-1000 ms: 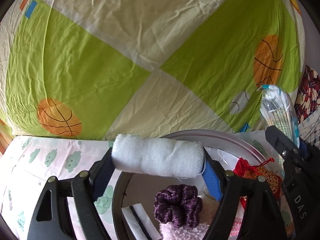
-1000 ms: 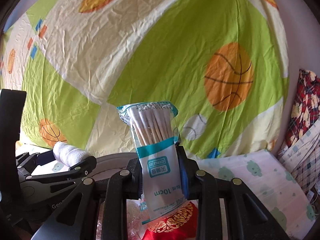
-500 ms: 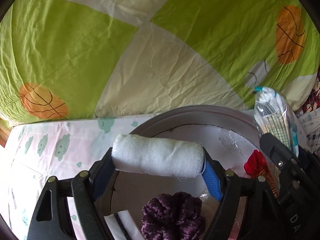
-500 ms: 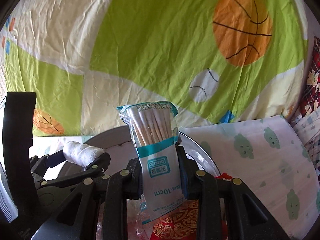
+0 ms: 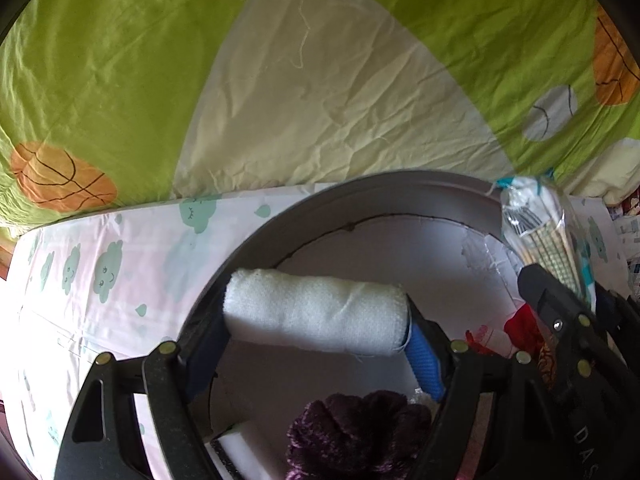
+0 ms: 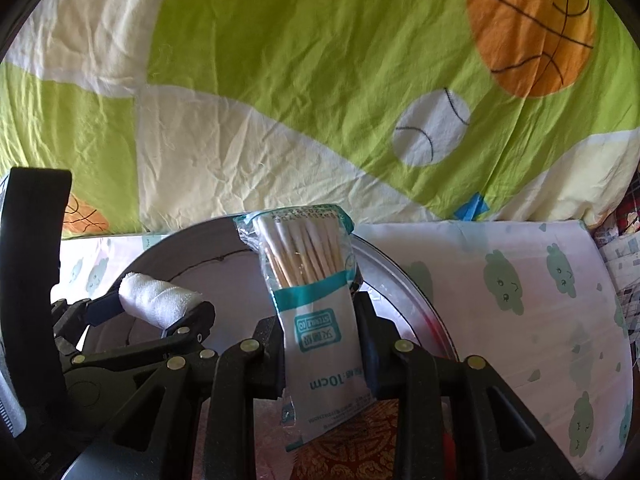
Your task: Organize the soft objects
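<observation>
My left gripper is shut on a white rolled cloth, held crosswise above a round grey tray. In the tray lie a purple scrunchie and a red embroidered pouch. My right gripper holds a pack of cotton swabs upright over the tray's rim; its jaws are opening slightly while the pads still press the pack. The right wrist view shows the rolled cloth at lower left. The swab pack appears at the right edge of the left wrist view.
A green and cream quilt with basketball prints rises behind the tray. A white sheet with cloud prints lies under and around it. Plaid fabric shows at the far right. A white pad with a black strip sits in the tray.
Both grippers have tipped downward and moved closer over the tray, which now fills more of each view. The rolled cloth and the swab pack stay in the jaws.
</observation>
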Demonstrator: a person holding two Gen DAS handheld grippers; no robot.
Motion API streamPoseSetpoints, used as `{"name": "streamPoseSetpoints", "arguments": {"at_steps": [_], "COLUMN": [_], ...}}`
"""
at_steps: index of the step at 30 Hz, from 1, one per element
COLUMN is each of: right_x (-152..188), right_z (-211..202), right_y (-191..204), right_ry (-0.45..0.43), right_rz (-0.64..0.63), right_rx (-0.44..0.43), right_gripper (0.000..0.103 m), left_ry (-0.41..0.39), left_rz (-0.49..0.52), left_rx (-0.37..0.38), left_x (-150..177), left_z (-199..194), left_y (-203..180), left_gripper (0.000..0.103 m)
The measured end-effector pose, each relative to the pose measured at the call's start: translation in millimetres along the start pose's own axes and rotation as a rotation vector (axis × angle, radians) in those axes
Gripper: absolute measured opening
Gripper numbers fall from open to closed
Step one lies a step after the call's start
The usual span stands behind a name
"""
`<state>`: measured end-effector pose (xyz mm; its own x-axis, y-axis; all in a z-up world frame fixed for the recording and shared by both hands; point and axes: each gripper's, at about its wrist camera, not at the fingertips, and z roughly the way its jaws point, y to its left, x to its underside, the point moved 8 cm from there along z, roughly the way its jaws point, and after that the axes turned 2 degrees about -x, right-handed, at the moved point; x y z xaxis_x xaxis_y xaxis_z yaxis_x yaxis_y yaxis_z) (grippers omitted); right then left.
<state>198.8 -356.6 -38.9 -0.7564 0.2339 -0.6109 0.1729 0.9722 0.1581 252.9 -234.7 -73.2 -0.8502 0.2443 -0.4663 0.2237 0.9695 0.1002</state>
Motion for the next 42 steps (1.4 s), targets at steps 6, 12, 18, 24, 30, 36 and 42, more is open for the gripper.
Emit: {"name": "streamPoseSetpoints", "arguments": {"at_steps": [6, 12, 18, 24, 30, 36, 42], "right_x": [0, -4, 4, 22, 45, 76, 94], "right_z": [6, -22, -80, -99, -121, -146, -164], "right_y": [-4, -10, -11, -5, -7, -9, -3], "right_ry": [0.078, 0.014, -0.261, -0.408, -0.546, -0.691, -0.807], "right_rz": [0.030, 0.180, 0.249, 0.177, 0.118, 0.127, 0.067], "right_rx": [-0.078, -0.239, -0.301, -0.121, -0.015, 0.031, 0.122], "right_gripper": [0.070, 0.070, 0.071, 0.072, 0.073, 0.079, 0.079], "left_ry": [0.130, 0.153, -0.193, -0.494, -0.623, -0.672, -0.705], "left_rz": [0.077, -0.003, -0.017, 0.016, 0.019, -0.010, -0.041], "left_rx": [0.027, 0.088, 0.087, -0.065, -0.111, -0.076, -0.074], "left_x": [9, 11, 11, 29, 47, 74, 97], "left_z": [15, -4, -67, -113, -128, -127, -124], "left_y": [-14, -7, 8, 16, 30, 36, 35], "left_gripper": [0.097, 0.098, 0.098, 0.101, 0.102, 0.103, 0.103]}}
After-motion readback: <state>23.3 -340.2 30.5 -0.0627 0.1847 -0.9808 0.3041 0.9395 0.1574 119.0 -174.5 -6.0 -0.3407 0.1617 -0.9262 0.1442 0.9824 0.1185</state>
